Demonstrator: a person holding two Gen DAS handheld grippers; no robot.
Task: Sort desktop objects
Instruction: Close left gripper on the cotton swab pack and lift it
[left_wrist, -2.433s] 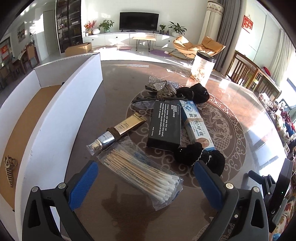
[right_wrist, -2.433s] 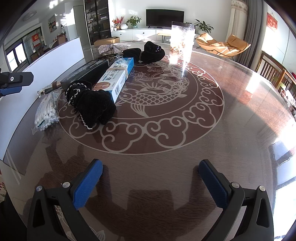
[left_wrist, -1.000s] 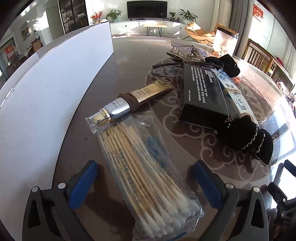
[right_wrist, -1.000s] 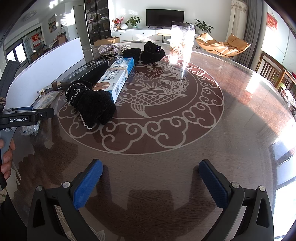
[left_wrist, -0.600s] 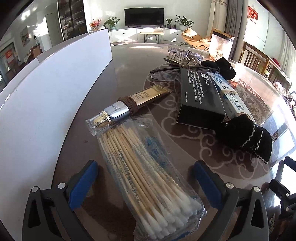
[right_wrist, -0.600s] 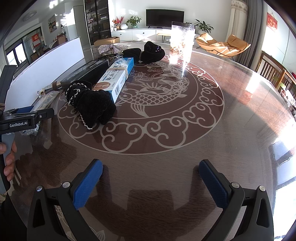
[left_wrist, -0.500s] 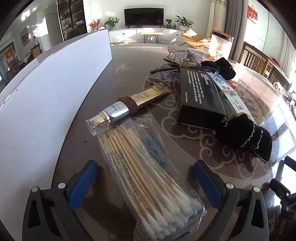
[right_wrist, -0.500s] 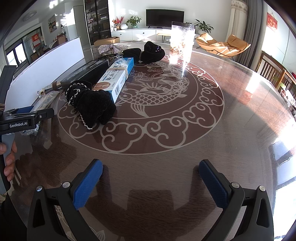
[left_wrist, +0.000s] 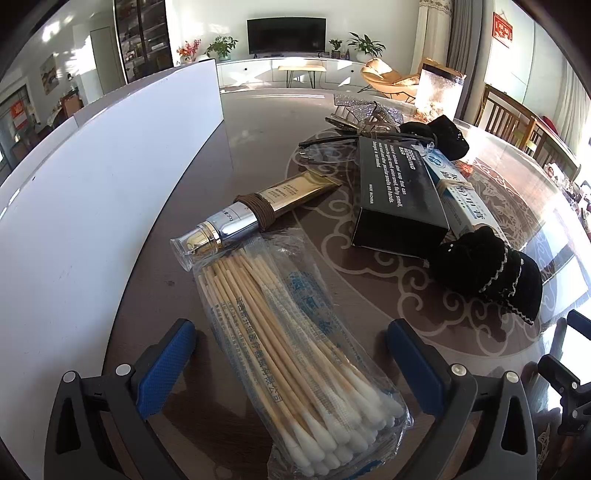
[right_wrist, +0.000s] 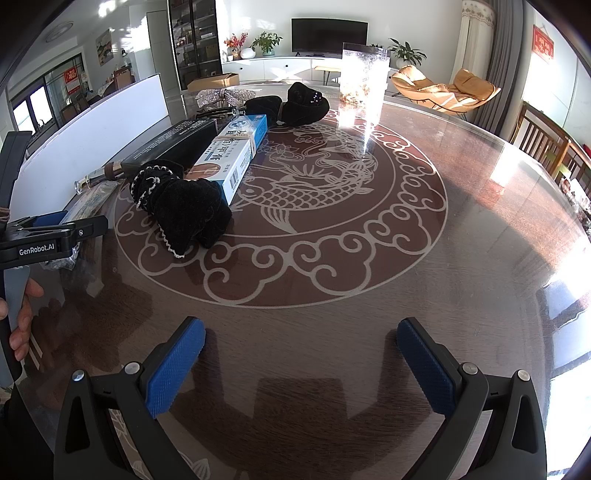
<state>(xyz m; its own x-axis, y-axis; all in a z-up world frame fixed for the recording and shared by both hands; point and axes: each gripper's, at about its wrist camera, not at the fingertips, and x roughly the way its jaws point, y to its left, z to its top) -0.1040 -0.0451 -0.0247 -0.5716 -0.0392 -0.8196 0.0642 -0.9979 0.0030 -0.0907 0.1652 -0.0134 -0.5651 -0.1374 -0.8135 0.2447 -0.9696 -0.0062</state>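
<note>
My tongs (left_wrist: 290, 363) carry blue pads, and the brown counter (right_wrist: 461, 229) shows a pale fish-and-cloud pattern. I see a gold-and-silver tube (left_wrist: 258, 210), a black box (left_wrist: 397, 199) with white lettering, and a black scrunchie (left_wrist: 484, 269) with white trim.

L cam low, near swabs (left_wrist: 291, 354); R cam further back; both share scrunchie (right_wrist: 184, 210).

**Left tool spread wide over the swab packet**

The left tool (left_wrist: 290, 354) stands open, its blue pads on either side of a clear packet of cotton swabs (left_wrist: 291, 347) lying on the counter (left_wrist: 258, 122). Just beyond the packet lies a gold and silver tube (left_wrist: 258, 212). To the right sit a black box (left_wrist: 397, 195), a blue toothpaste box (left_wrist: 460, 194) and a black scrunchie (left_wrist: 487, 271). A white panel (left_wrist: 92, 192) runs along the left.
</note>
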